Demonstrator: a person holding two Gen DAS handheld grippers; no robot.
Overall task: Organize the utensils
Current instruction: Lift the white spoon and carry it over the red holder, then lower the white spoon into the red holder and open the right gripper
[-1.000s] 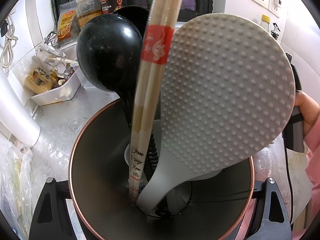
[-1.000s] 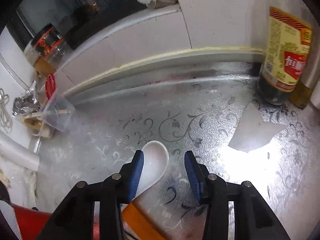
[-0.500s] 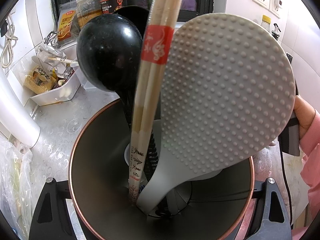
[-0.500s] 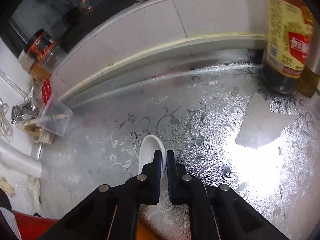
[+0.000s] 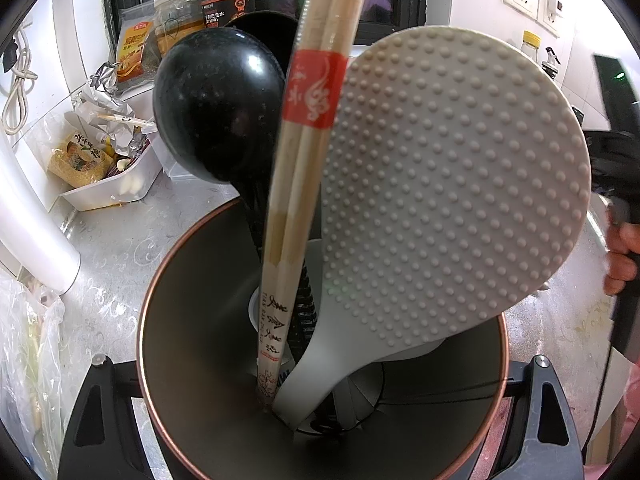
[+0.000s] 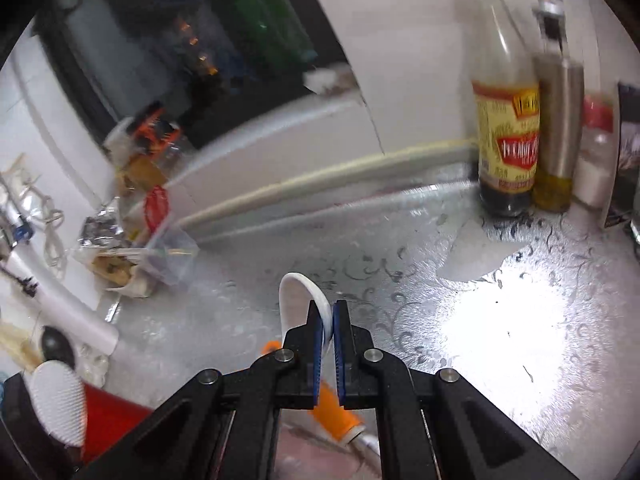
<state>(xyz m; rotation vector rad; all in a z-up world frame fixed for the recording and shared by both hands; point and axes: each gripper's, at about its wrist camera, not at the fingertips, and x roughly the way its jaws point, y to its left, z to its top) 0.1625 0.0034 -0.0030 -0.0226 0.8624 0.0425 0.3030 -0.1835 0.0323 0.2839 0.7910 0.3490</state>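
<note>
My left gripper (image 5: 320,364) is shut around a utensil holder (image 5: 160,268) with a dark inside and a copper rim; its fingers (image 5: 100,400) press the holder's sides. Standing in the holder are a white dimpled rice paddle (image 5: 452,192), a black ladle (image 5: 216,108) and wrapped wooden chopsticks (image 5: 308,140). My right gripper (image 6: 327,316) is shut on a white spoon (image 6: 294,296), which hangs clear above the silver patterned counter (image 6: 400,264). The holder, red outside (image 6: 108,420), shows at the lower left of the right wrist view with the paddle (image 6: 58,404).
An orange-handled item (image 6: 332,412) lies below the right gripper. A soy sauce bottle (image 6: 506,120) and a steel oil dispenser (image 6: 558,132) stand at the back right wall. A white tray of packets (image 5: 116,188) sits back left. A person's hand (image 5: 620,256) shows at right.
The right gripper's jaws closed on the white spoon, then rose with it off the counter, and the view tipped up toward the wall. The left gripper and holder stayed still.
</note>
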